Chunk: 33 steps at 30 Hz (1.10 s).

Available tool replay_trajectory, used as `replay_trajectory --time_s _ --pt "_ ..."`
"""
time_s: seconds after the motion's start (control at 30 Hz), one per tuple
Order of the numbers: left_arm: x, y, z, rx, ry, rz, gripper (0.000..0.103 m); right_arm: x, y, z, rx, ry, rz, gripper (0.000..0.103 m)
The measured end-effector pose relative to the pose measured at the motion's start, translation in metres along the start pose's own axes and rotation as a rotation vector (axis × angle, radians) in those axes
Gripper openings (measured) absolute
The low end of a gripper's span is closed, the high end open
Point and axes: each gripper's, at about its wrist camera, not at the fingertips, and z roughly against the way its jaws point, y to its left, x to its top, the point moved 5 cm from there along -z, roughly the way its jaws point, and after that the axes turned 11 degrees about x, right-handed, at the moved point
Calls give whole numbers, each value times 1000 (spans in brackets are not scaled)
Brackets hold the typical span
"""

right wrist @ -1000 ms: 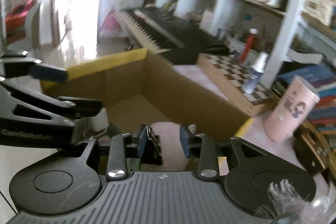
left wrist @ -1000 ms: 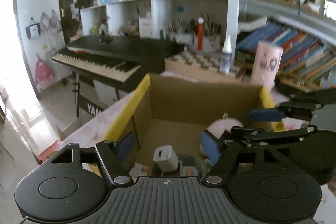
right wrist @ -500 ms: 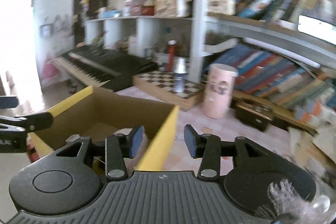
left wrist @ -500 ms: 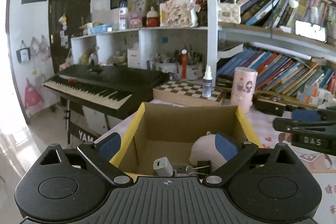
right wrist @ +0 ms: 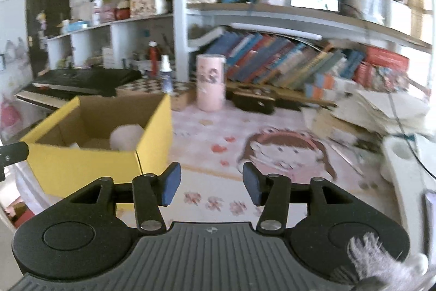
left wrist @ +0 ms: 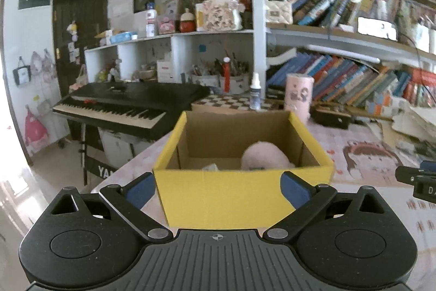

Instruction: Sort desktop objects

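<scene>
A yellow cardboard box [left wrist: 231, 198] stands open on the desk, straight ahead in the left wrist view; it shows at the left in the right wrist view [right wrist: 81, 168]. A pale pink plush ball [left wrist: 261, 157] lies inside it [right wrist: 125, 138]. My left gripper [left wrist: 218, 188] is open and empty, its pads on either side of the box's near wall. My right gripper [right wrist: 209, 183] is open and empty above the pink patterned desk mat [right wrist: 272, 149], to the right of the box.
A pink tube [right wrist: 211, 82], a spray bottle [right wrist: 165, 74] on a chessboard [left wrist: 226, 101] and a black case [right wrist: 253, 101] stand behind the box. Leaning books [right wrist: 286, 64] fill the shelf. Stacked papers [right wrist: 381, 111] lie at the right. A keyboard [left wrist: 128, 102] stands left.
Both grippers have pulled back out of and away from the box. The box now sits further off, and the right gripper has swung right over the mat and opened wider.
</scene>
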Motion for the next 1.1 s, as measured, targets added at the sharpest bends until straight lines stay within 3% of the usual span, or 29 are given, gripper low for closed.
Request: replay_trajectory --time_s 0.3,0.47,0.87,1.1 --pt "-22 -8 17 -50 32 -20 99 -41 -10 36 -83 46 -65 58" --pt "-33 -17 20 -59 52 -24 100 -55 -18 42 -117 68 -126 71" --pt "-38 -39 23 -80 82 -93 103 -65 -26 48 -155 82 -150 97" --pt "-43 -46 26 -76 104 -127 103 -70 -23 48 -154 113 -135 103"
